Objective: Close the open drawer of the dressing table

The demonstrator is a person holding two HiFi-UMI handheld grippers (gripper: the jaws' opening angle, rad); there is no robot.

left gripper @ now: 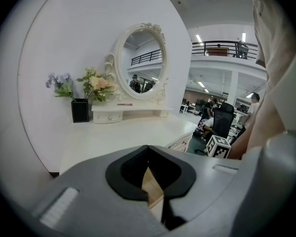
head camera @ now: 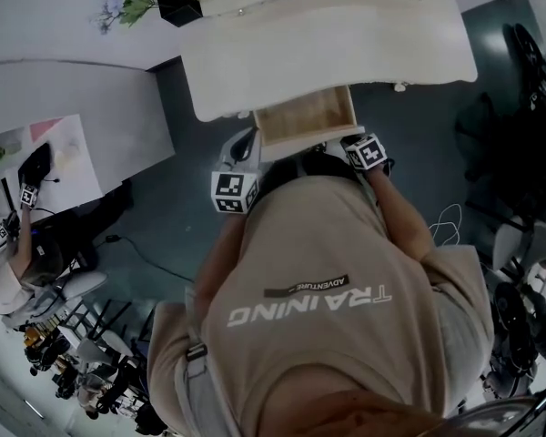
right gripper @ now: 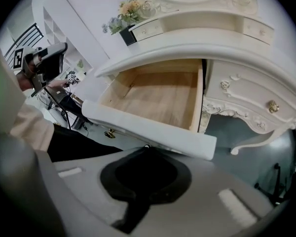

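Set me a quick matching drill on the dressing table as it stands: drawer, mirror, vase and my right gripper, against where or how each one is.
Things:
1. drawer
2. mirror
3. black vase
4. right gripper

Places or states:
A. holds flowers, beside the mirror's base
B. tips at the lower edge of the front panel
C. pulled out, bare wood inside
D. upright at the back of the table top

Pairs: 1-C, 2-D, 3-A, 4-B.

One dressing table point(head camera: 346, 35); one open drawer point(head camera: 305, 116); one oval mirror point(left gripper: 140, 63); one black vase point(left gripper: 80, 110); two grippers point(head camera: 246, 153) point(head camera: 355, 142).
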